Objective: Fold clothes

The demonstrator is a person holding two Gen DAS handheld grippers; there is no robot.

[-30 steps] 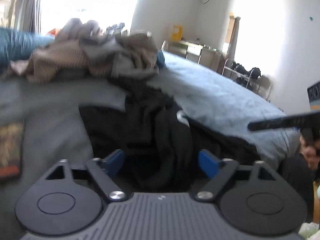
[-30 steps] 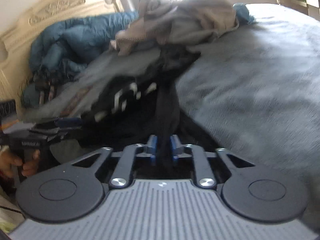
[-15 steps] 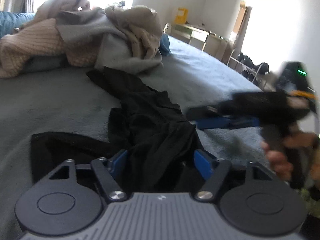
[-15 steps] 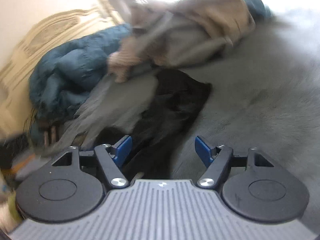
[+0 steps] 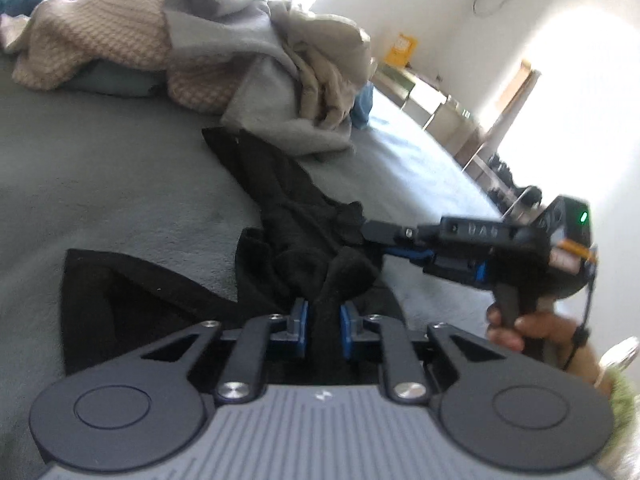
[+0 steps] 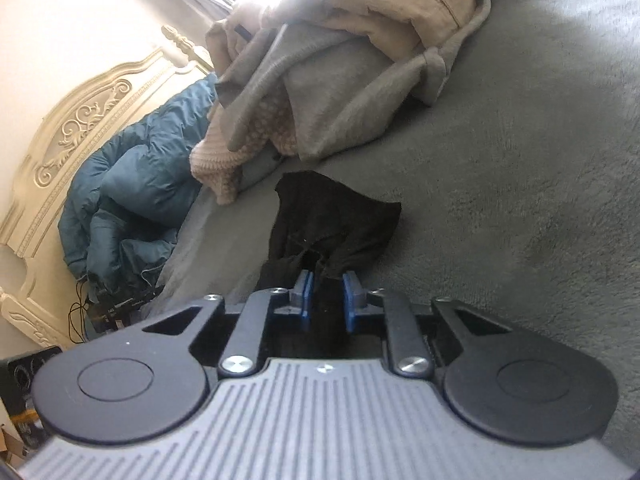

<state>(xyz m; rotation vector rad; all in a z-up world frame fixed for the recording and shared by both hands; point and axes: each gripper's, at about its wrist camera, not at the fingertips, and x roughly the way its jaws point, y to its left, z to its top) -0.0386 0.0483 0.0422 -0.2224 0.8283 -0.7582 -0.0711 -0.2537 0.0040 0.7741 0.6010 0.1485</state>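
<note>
Black garment [image 5: 304, 232]: soft, matte knit, crumpled into ropey folds on the grey bed cover [image 5: 120, 184], which has a short fleecy nap. One flat panel of it spreads out to the left in the left wrist view.

My left gripper [image 5: 323, 330]: its jaws are closing, and a bunched twist of the black cloth sits between the blue pads, which press on it. My right gripper [image 6: 327, 297]: its jaws are closing too, with a pinch of the same black fabric [image 6: 332, 220] between the pads, gripped.

Behind the garment lies a clothes pile [image 5: 224, 48]: a beige waffle-knit piece, a smooth grey fleece, a tan crumpled layer.

Left wrist view only: the right gripper seen from the side [image 5: 404, 236], its fingers reaching into the black cloth, the person's hand [image 5: 532, 328] on its handle, a green light on its body; also a white wall and low furniture, washed out by glare.

Right wrist view only: a carved cream headboard [image 6: 80, 132], a puffy blue quilted duvet [image 6: 136, 184] bunched against it, and dark cables at the floor, too tangled to sort.

Hard to make out: what kind of garment the black piece is. Its near edge is hidden under both gripper bodies. The window area is blown out white in both views.
</note>
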